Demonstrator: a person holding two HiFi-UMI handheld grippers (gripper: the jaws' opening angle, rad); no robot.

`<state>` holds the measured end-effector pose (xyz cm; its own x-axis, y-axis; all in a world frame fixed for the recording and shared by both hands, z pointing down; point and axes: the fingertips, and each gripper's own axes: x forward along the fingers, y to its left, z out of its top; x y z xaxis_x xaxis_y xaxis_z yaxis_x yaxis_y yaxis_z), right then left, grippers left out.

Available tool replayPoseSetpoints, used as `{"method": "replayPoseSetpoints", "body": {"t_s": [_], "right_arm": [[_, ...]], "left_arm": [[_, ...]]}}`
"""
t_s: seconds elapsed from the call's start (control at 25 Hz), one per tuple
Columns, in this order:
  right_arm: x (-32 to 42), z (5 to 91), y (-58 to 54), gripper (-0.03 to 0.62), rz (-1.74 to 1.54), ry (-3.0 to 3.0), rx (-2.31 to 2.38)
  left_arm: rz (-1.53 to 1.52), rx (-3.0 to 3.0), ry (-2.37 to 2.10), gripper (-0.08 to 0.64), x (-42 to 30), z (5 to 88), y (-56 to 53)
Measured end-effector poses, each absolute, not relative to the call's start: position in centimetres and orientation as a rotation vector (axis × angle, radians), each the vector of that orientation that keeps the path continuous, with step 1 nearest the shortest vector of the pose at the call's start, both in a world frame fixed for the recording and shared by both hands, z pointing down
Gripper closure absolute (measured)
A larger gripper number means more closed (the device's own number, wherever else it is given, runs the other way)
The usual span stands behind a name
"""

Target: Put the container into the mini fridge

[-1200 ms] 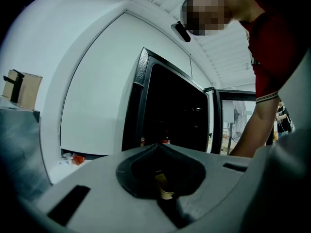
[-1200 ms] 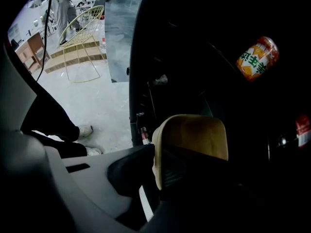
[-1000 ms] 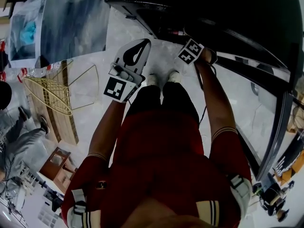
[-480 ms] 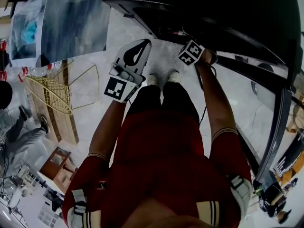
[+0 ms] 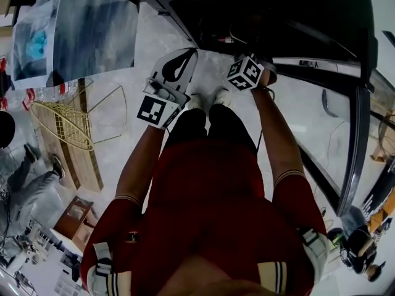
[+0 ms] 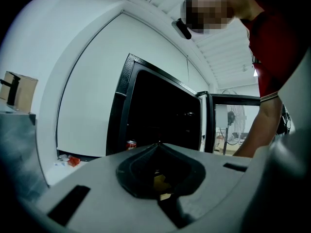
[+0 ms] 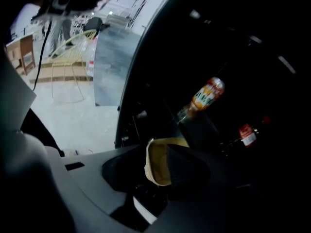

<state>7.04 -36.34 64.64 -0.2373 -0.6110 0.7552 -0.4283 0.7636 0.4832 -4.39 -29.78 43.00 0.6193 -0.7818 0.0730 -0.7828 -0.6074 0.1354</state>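
Now at the open mini fridge, my right claw is spreading its jaws with nothing pinched between them. The container, seemingly the orange-labelled bottle, stands free at one o'clock inside the dark cabinet. Best, I judge, to back straight out toward six o'clock without brushing its neck, then see to the door. My left claw hangs closed and empty. Pale glossy floor lies underfoot, with a wire chair at nine o'clock.
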Motion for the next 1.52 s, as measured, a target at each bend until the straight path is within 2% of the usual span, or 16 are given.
{"method": "replayPoseSetpoints", "body": {"t_s": [0.72,1.12,1.52], "right_arm": [[5.2,46.4,-29.8,0.578,-0.047,-2.276,1.159],[5.4,38.6,-25.6,0.594,0.085,-2.532,1.259],[5.6,34.8,-22.2,0.594,0.199,-2.767,1.275]], "left_arm": [[-0.036,2.784,-1.203,0.554,-2.2,38.8,-26.5],[-0.068,2.825,-1.137,0.554,-0.9,36.7,-24.4],[-0.122,2.869,-1.09,0.553,0.2,34.0,-22.6]]}}
